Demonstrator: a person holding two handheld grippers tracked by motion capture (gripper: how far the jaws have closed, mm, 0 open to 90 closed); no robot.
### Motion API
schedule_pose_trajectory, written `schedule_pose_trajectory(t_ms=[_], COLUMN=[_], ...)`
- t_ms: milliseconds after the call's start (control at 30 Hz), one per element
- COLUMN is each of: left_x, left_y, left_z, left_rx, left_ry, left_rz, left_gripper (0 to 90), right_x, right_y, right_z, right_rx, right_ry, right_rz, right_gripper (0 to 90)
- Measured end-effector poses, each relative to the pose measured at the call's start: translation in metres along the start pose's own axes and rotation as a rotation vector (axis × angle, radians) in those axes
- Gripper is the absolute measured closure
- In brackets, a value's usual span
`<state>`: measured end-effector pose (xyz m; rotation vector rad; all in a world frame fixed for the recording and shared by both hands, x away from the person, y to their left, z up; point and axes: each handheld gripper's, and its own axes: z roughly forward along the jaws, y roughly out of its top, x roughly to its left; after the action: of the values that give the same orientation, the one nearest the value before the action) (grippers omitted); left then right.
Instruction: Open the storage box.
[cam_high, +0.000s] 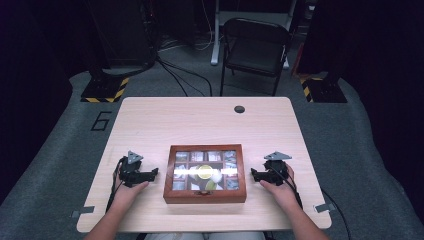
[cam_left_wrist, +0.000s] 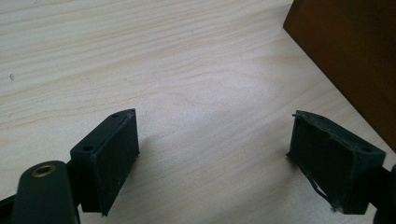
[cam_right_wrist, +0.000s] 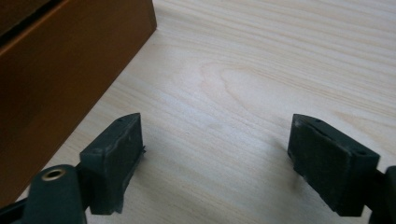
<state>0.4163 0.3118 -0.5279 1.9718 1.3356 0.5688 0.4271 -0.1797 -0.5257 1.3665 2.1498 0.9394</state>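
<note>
Wooden box (cam_high: 205, 196) flanked by left gripper (cam_high: 154, 172) and right gripper (cam_high: 254, 174), both wide, seemingly resting.

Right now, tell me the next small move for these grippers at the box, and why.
Probably bring both grippers inward to the wooden box. The left gripper and right gripper rest on the table on either side of it, jaws open with nothing between them, and its glass lid looks closed.
</note>
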Motion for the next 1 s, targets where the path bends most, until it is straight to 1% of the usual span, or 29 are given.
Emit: schedule_pose_trajectory(t_ms=[33, 167, 200, 233, 267, 300, 333, 400, 433, 500, 533, 600, 633, 733, 800, 833, 867, 900, 933, 1000], left_x=[0.000, 0.001, 0.001, 0.000, -0.001, -0.002, -0.002, -0.003, -0.004, -0.006, -0.006, -0.008, -0.008, -0.011, -0.012, -0.012, -0.014, -0.014, -0.015, -0.016], left_y=[0.000, 0.001, 0.002, 0.003, 0.004, 0.005, 0.006, 0.008, 0.009, 0.011, 0.011, 0.011, 0.011, 0.012, 0.013, 0.013, 0.013, 0.013, 0.013, 0.013], left_z=[0.000, -0.003, -0.004, -0.005, -0.007, -0.008, -0.010, -0.014, -0.015, -0.018, -0.019, -0.020, -0.022, -0.026, -0.030, -0.030, -0.033, -0.035, -0.037, -0.038], left_rx=[-0.010, -0.008, 0.008, 0.013, 0.006, -0.001, 0.002, -0.006, -0.010, -0.012, -0.010, -0.018, -0.013, -0.029, -0.033, -0.033, -0.043, -0.036, -0.039, -0.037], left_ry=[0.005, -0.033, -0.041, -0.042, -0.043, -0.043, -0.053, -0.069, -0.070, -0.078, -0.083, -0.084, -0.093, -0.103, -0.118, -0.118, -0.116, -0.121, -0.121, -0.123], left_rz=[-0.004, -0.025, -0.018, -0.001, 0.013, 0.014, 0.009, -0.007, -0.006, -0.013, -0.012, -0.015, -0.013, -0.028, -0.034, -0.034, -0.040, -0.042, -0.042, -0.041], left_gripper=[16.8, 24.3, 25.2, 25.8, 26.6, 27.9, 28.8, 30.2, 31.1, 31.9, 32.4, 32.5, 32.5, 32.4, 32.5, 32.4, 32.2, 32.1, 32.0, 32.0], right_x=[0.000, -0.001, -0.002, -0.003, -0.003, -0.003, -0.003, -0.002, -0.001, 0.000, 0.000, 0.002, 0.002, 0.003, 0.005, 0.006, 0.006, 0.007, 0.007, 0.008], right_y=[0.001, 0.003, 0.003, 0.004, 0.006, 0.007, 0.008, 0.009, 0.009, 0.010, 0.010, 0.011, 0.011, 0.012, 0.012, 0.013, 0.013, 0.013, 0.013, 0.013], right_z=[-0.001, -0.005, -0.006, -0.008, -0.008, -0.010, -0.011, -0.013, -0.015, -0.020, -0.022, -0.027, -0.028, -0.032, -0.035, -0.036, -0.037, -0.038, -0.040, -0.042], right_rx=[0.006, 0.027, 0.029, 0.030, 0.032, 0.035, 0.026, 0.021, 0.018, 0.003, -0.005, -0.016, -0.017, -0.026, -0.034, -0.036, -0.035, -0.043, -0.045, -0.050], right_ry=[-0.001, 0.005, 0.010, 0.006, -0.007, -0.011, -0.005, -0.003, -0.004, 0.011, 0.021, 0.042, 0.052, 0.077, 0.087, 0.088, 0.088, 0.096, 0.093, 0.096], right_rz=[-0.001, 0.014, 0.017, 0.008, 0.022, 0.021, 0.029, 0.022, 0.022, 0.033, 0.027, 0.051, 0.055, 0.069, 0.065, 0.066, 0.058, 0.066, 0.052, 0.053], right_gripper=[19.3, 26.3, 28.5, 30.4, 31.4, 32.6, 33.3, 33.2, 33.3, 33.9, 33.9, 33.6, 33.5, 33.5, 33.5, 33.5, 33.5, 33.5, 33.4, 32.8])
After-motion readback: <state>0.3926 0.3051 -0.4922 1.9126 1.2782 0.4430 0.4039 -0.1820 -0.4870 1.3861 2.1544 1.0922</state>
